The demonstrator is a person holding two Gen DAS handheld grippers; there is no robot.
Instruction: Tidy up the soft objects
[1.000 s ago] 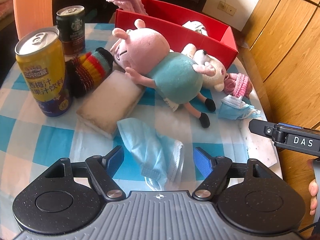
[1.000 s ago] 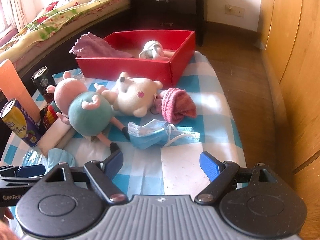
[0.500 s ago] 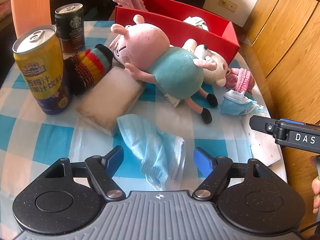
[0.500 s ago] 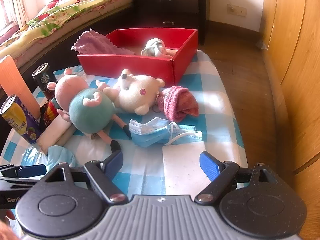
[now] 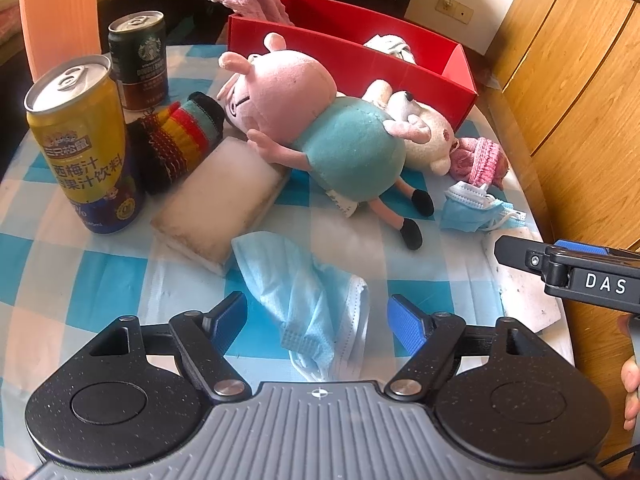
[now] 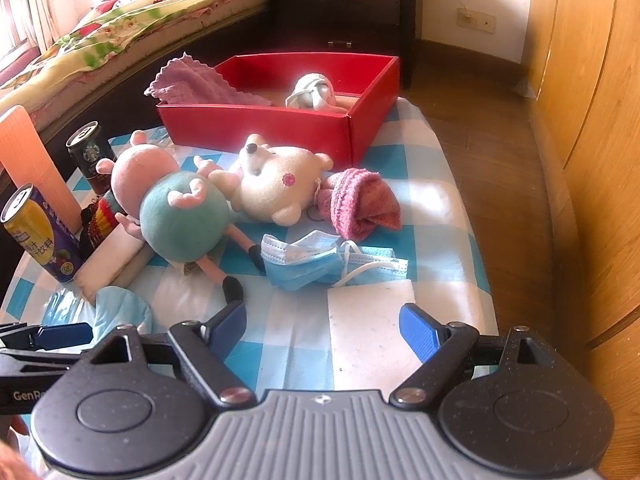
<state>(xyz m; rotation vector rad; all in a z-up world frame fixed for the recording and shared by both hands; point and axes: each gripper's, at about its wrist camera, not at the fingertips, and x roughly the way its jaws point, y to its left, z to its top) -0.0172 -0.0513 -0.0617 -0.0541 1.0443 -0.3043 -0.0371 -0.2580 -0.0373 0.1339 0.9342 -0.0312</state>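
Note:
A pink pig plush in a teal dress lies mid-table beside a cream bear plush. A pink knit sock lies right of the bear. One blue face mask lies between the fingers of my open left gripper. A second crumpled mask lies ahead of my open, empty right gripper, which hovers over a white paper. A red box at the back holds a pink cloth and a white bundle.
A yellow juice can, a dark coffee can, a striped sock and a white foam block stand at the left. An orange post rises behind. The table edge and wooden cabinets lie to the right.
Both grippers have edged slightly forward and lower toward the table; the left one has closed in over the blue mask. Nothing on the table has moved.

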